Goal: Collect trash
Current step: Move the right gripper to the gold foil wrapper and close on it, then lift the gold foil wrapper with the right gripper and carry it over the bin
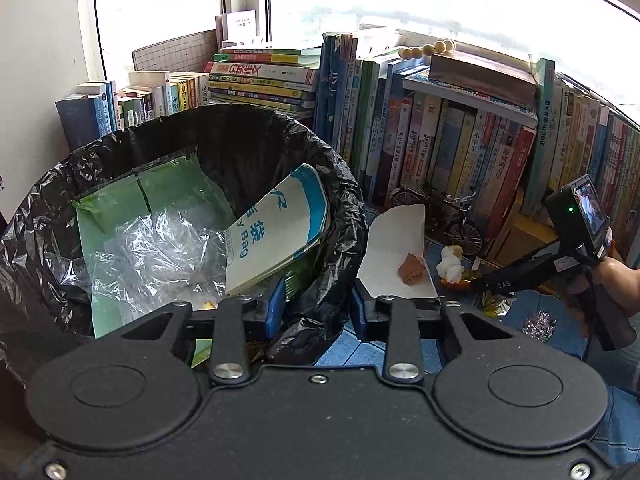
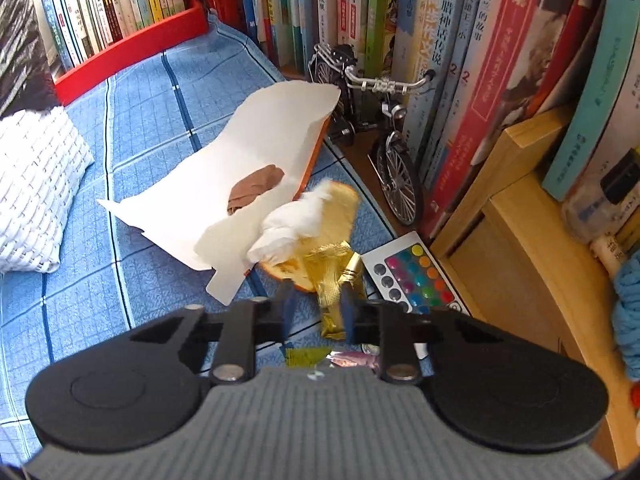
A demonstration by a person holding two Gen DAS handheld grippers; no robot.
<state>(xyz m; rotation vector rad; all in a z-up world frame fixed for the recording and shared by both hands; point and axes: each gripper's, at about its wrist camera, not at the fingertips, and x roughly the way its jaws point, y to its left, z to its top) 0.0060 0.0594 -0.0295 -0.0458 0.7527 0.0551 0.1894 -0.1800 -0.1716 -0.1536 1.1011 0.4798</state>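
While the left gripper (image 1: 318, 312) straddled the near rim of the bin (image 1: 344, 200), one blue pad inside and one outside, its jaws stood apart with the black liner between them, not visibly pinched. Only the left view showed the bin's contents: a green packet (image 1: 120, 208), crumpled clear film (image 1: 168, 256) and a white-and-blue paper bag (image 1: 280, 232). That view also caught the right gripper (image 1: 476, 284) from outside, held in a hand (image 1: 616, 284) low over the blue checked cloth (image 1: 532, 320), beside a silver foil scrap (image 1: 538, 324); its fingertips were too small there to judge. The right view supplied the detail: the right gripper (image 2: 316, 312) had its jaws apart around a gold wrapper (image 2: 334, 292), the pads near its sides, contact not certain. Just beyond lay orange peel (image 2: 340, 208) under a white tissue wad (image 2: 288, 228), touching a white torn sheet (image 2: 240, 168) that carried a brown scrap (image 2: 252, 192). Seen only from the right: a remote (image 2: 412, 276) with coloured buttons against a wooden shelf (image 2: 516, 220), and a white woven cushion (image 2: 36, 188). Both views held the model bicycle (image 2: 380, 120) and the row of books (image 2: 440, 40).
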